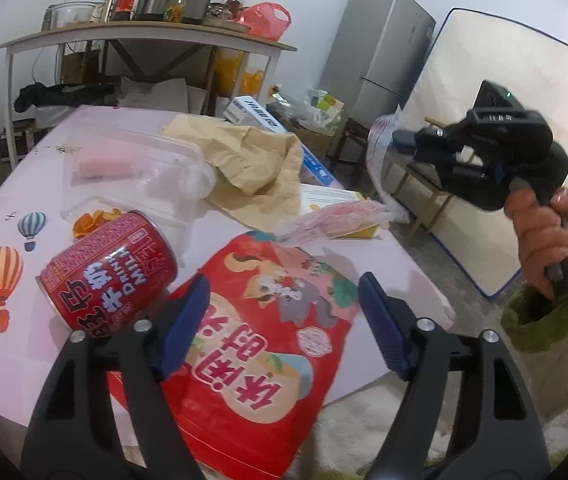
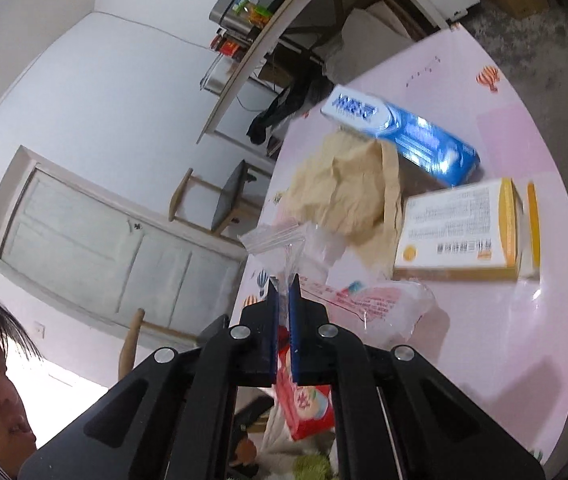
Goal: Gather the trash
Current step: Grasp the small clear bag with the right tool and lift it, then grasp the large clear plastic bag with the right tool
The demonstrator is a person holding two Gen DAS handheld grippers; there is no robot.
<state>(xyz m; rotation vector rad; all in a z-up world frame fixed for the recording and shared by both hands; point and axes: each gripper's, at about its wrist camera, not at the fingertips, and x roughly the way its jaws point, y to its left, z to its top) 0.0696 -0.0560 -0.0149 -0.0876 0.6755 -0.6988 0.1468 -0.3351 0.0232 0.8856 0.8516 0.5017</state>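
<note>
My right gripper (image 2: 283,280) was pinched shut on a clear plastic wrapper (image 2: 368,300), lifted off the pink table (image 2: 524,340). My left gripper (image 1: 284,304) stood wide, jaws straddling the red snack bag (image 1: 259,344), pads not pressing. Step in hand: wrapper pickup. Next, probably, closing on the bag; red can (image 1: 111,276) lay just left.

Table (image 1: 43,352): smooth, glossy pink covering with printed balloons. On it, red snack bag (image 1: 259,360): glossy plastic film. Left of the bag, red can (image 1: 109,276): shiny printed metal. Beyond the can, clear tray (image 1: 131,164): thin transparent plastic. Right of the tray, tan sheet (image 1: 251,160): matt, creased paper. Clear wrapper (image 2: 380,304): crinkled glossy film. Yellow-edged box (image 2: 460,232): smooth card. Gripper pads (image 1: 380,324): ribbed blue, matt.
</note>
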